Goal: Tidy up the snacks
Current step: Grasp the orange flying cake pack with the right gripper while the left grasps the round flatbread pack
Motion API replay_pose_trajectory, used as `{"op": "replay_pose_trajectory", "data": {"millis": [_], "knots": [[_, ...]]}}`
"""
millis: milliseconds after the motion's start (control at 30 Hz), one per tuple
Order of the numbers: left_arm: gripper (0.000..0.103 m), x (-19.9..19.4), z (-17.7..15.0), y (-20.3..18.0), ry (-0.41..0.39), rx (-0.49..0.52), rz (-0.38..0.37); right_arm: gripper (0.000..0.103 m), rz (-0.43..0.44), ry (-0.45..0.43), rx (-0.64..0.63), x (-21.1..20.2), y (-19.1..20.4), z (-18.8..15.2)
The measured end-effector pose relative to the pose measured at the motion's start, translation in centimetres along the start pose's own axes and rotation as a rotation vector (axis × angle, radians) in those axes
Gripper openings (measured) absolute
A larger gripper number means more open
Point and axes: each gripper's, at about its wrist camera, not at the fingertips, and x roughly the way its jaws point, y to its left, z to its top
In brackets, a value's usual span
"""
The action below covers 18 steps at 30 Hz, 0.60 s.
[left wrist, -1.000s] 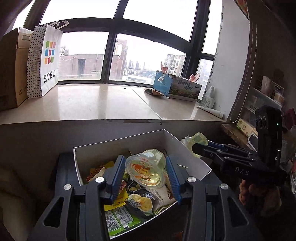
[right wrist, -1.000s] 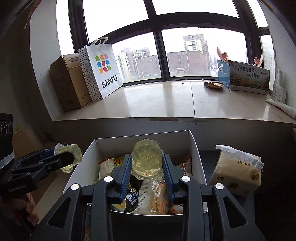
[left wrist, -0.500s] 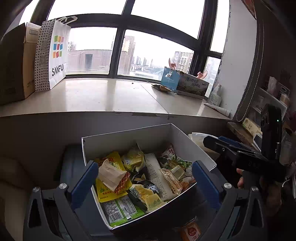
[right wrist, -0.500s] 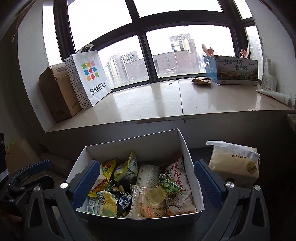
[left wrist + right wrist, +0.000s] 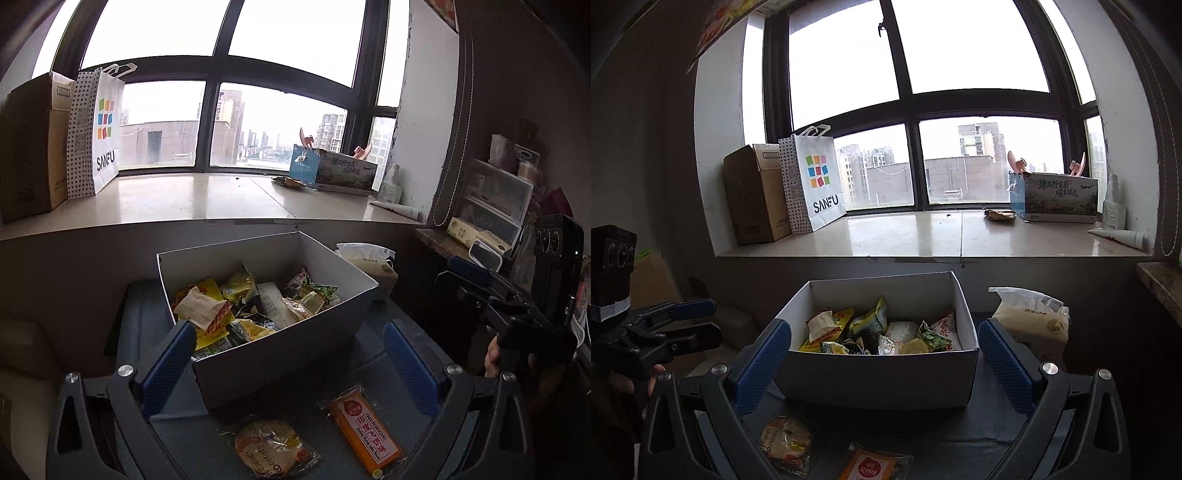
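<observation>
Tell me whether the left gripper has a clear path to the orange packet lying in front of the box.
Probably yes. The left gripper is open and empty, and the orange packet lies flat on the dark surface just ahead of its fingers, outside the white box. Only the round cake packet lies beside it.

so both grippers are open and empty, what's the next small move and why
Probably lower the left gripper toward the orange packet and close on it. It and the round cracker pack lie loose on the dark surface in front of the white box, where the other snacks already sit. The right gripper is open too, and could take the cracker pack.
</observation>
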Motion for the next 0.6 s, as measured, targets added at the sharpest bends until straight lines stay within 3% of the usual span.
{"op": "replay_pose_trajectory", "data": {"millis": [200, 300, 367, 467, 600], "knots": [[0.103, -0.7, -4.2, -0.9, 0.031, -0.034, 0.011, 0.103, -0.067, 0.049, 0.007, -3.2, -0.2, -3.5], [0.103, 0.3, -6.7, -0.7, 0.098, -0.066, 0.019, 0.103, -0.097, 0.071, -0.008, -4.6, -0.2, -5.4], [0.103, 0.7, -8.4, -0.7, 0.139, -0.094, 0.018, 0.103, -0.126, 0.135, -0.052, -5.0, 0.3, -6.6], [0.103, 0.8, -10.4, -0.7, 0.163, -0.134, 0.023, 0.103, -0.11, 0.159, -0.103, -6.3, 0.9, -8.1], [0.103, 1.7, -11.9, -1.4, 0.212, -0.124, 0.05, 0.103, -0.076, 0.174, -0.067, -7.2, 0.8, -9.3]]}}
